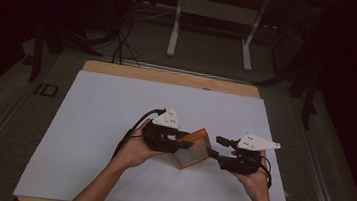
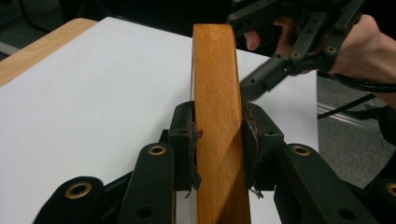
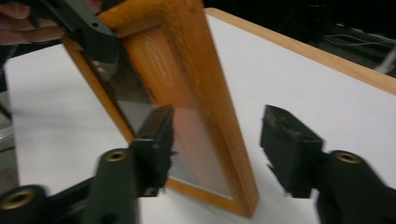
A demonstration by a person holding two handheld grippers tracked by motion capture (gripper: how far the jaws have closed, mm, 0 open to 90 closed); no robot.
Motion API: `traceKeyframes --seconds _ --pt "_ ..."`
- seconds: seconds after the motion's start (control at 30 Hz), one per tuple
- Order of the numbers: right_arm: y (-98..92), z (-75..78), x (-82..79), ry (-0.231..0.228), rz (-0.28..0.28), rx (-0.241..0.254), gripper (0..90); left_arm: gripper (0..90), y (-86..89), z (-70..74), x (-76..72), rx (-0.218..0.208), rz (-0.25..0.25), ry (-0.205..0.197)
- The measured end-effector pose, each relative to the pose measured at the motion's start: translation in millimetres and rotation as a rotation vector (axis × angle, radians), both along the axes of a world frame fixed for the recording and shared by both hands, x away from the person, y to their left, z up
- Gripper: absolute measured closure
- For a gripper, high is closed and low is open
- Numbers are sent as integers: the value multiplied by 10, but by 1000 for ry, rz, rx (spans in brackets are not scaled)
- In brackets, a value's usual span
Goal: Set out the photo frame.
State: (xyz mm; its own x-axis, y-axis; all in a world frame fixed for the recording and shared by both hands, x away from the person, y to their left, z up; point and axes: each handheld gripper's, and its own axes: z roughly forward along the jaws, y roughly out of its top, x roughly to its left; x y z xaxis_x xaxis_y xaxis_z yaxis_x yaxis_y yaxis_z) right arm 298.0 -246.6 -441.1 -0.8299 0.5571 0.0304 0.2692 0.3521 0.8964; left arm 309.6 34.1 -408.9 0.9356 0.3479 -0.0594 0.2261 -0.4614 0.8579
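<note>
Up close, the left gripper view shows what the high view cannot: the left gripper (image 2: 217, 140) has its jaws clamped on the narrow wooden edge of the wooden frame (image 2: 215, 93), pads pressed to both faces. The right gripper view shows the frame's (image 3: 187, 98) broad side instead, an orange wooden border around a glass pane, with the right gripper (image 3: 217, 140) spread wide, one jaw in front of the pane, the other clear of the frame's outer edge, neither pad pressing on it. From the high view, the frame (image 1: 192, 150) sits between the left gripper (image 1: 174, 141) and the right gripper (image 1: 219, 150), raised off the white sheet (image 1: 99, 122) that covers the wooden bench (image 1: 169, 75). Beyond the bench, the room is dark, with a grey floor, cables and a white table stand (image 1: 213, 13). The frame's long axis runs away from the left gripper, tilted on edge.
</note>
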Motion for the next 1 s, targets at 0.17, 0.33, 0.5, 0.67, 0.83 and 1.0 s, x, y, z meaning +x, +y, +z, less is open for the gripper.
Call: traceKeyframes --seconds 0.17,0.33,0.5,0.67,0.83,1.0 --pt "76 -25 35 -3 52 8 268 680 -27 8 12 9 -17 -5" --pt "142 -83 70 -2 92 -4 221 680 -49 17 26 19 -45 -11" --pt "180 -125 86 7 120 -16 236 679 -30 15 54 15 -47 -2" --pt "168 -111 55 -3 124 -35 273 652 24 -3 96 1 -22 10" --pt "136 -97 24 -12 139 -46 337 613 63 -25 105 -9 -9 12" --pt "93 -85 0 -15 149 -47 463 566 100 -41 138 -22 -4 44"
